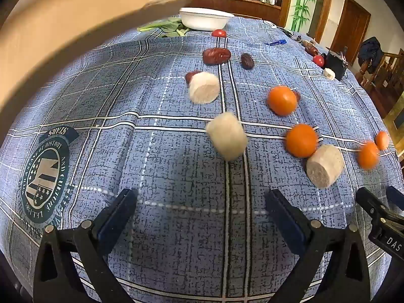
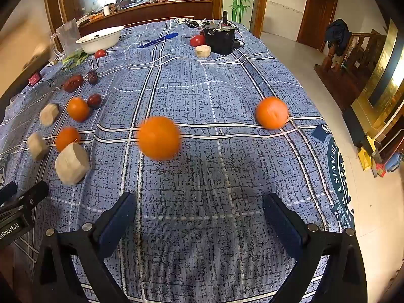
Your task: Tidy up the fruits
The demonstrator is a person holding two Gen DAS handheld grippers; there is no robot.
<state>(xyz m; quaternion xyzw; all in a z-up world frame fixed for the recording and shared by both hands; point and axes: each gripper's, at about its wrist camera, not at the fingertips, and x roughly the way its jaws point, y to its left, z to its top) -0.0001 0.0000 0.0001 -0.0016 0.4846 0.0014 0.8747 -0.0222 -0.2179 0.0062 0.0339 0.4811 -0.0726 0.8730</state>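
Observation:
Fruits lie scattered on a blue plaid tablecloth (image 1: pixel 164 176). In the left wrist view, a blurred pale round chunk (image 1: pixel 226 135) lies ahead of my open, empty left gripper (image 1: pixel 200 202). Another pale chunk (image 1: pixel 204 87), several oranges (image 1: pixel 282 100) (image 1: pixel 301 140) and red dates (image 1: pixel 216 56) lie beyond. In the right wrist view, a blurred orange (image 2: pixel 158 137) lies just ahead of my open, empty right gripper (image 2: pixel 199 202); another orange (image 2: pixel 272 112) lies to its right. A pale chunk (image 2: pixel 72 164) sits to the left.
A white bowl (image 1: pixel 205 17) with leafy greens (image 1: pixel 166 26) and a tomato (image 1: pixel 218 33) stands at the far edge. A black box (image 2: pixel 219 38), a blue pen (image 2: pixel 157 40) and a clear jug (image 2: pixel 67 36) stand farther back. A blurred arm (image 1: pixel 63 30) crosses the upper left.

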